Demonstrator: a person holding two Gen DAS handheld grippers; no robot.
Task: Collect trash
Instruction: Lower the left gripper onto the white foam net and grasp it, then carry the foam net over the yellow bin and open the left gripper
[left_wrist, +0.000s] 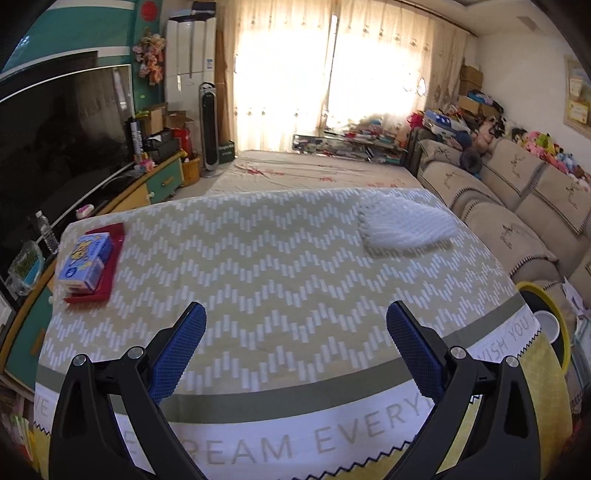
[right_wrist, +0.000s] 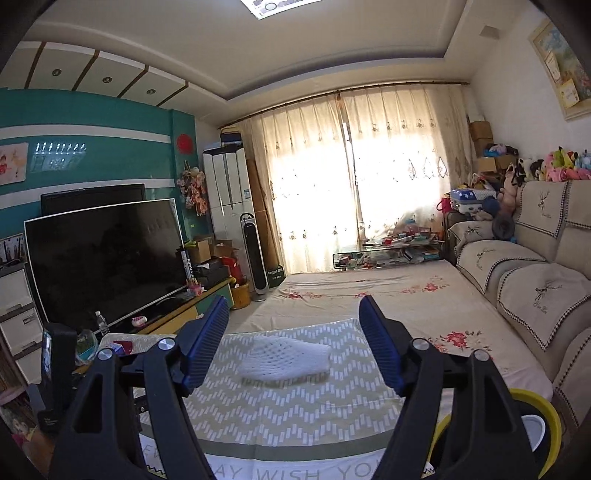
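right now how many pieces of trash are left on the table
1 that I can see: the white foam net lying on the table at the far right, nearer the sofa. The tray's box may hide more.

Window: sunlit cream curtains (right_wrist: 354, 177)
Left wall: teal panel (right_wrist: 96, 162), black flat television (right_wrist: 103, 258)
Right: beige cushioned sofa (right_wrist: 524, 273)

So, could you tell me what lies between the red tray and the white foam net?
Only bare zigzag tablecloth between red tray and foam net, in the left wrist view.
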